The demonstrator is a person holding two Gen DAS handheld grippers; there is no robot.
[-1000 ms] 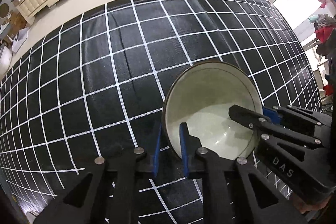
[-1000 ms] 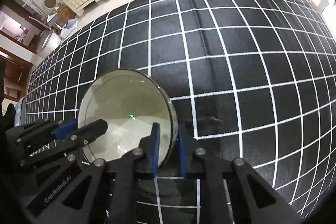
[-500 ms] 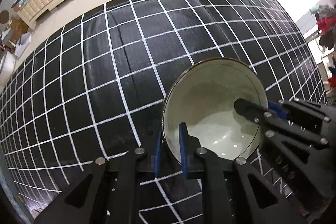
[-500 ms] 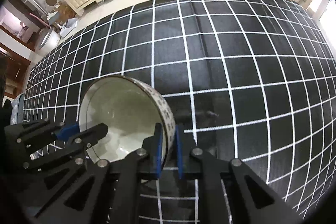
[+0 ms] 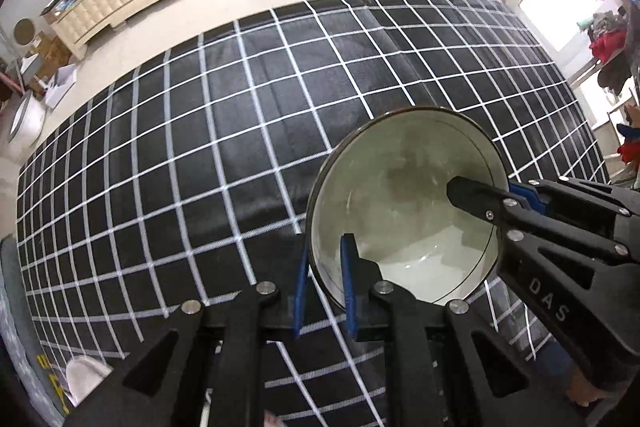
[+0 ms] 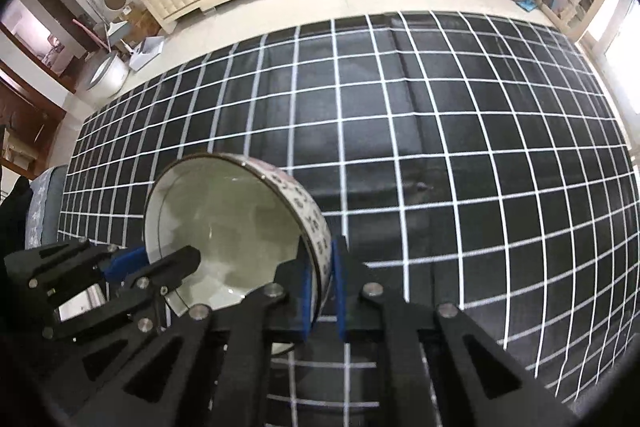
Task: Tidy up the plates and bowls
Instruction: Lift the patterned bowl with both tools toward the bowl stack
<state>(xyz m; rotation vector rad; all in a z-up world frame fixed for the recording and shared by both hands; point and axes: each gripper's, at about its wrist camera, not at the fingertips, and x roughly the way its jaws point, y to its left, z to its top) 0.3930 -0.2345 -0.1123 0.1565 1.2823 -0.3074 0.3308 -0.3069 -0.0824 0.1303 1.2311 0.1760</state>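
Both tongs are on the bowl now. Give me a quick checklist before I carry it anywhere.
1. Left tongs clamped on the rim of the bowl: ok, a blue pad sits on each side of the wall.
2. Right tongs clamped on the opposite rim: ok.
3. Bowl empty: ok, only a bare glazed inside shows.
4. Bowl clear of the checked cloth: cannot tell, its underside is hidden.
5. Bowl level: not ok, the right wrist view shows it tilted.
6. Plates or a stack to put it on: cannot tell, none in view.

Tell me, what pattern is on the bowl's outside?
Small dark motifs on white, seen best on the bowl in the right wrist view.
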